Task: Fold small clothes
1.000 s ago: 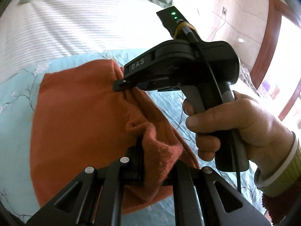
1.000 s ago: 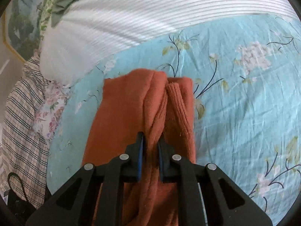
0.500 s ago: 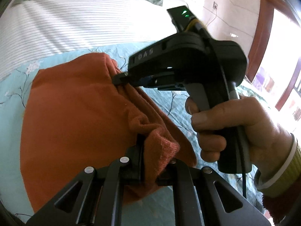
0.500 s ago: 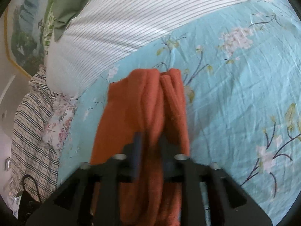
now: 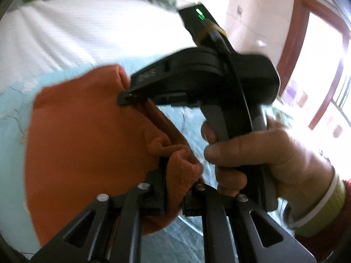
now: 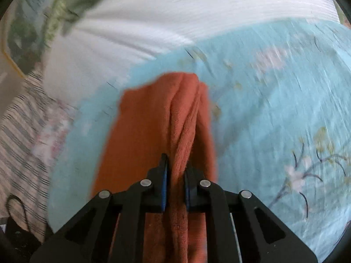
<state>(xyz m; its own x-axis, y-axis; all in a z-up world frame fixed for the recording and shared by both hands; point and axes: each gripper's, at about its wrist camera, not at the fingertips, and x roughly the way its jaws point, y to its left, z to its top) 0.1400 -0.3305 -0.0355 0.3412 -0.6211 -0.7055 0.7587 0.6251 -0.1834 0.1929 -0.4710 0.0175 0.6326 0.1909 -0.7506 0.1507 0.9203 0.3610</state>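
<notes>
Rust-orange knitted garment (image 5: 87,135) lying part-folded on light blue floral bedsheet (image 6: 274,114), beside white striped bedding (image 5: 76,39). Left gripper (image 5: 174,186): jaws opening, bunched corner of fabric between the pads and touching both. Right gripper (image 6: 175,184), held in right hand (image 5: 263,151): jaws closing, pinching a raised ridge of the same garment along its right edge.

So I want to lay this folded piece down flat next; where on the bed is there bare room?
Free: the blue floral sheet right of the orange garment, up to the white striped bedding. A narrower strip lies left of it, bordered by the plaid fabric. Crowded: the garment's near edge, where the left gripper and right gripper work.
</notes>
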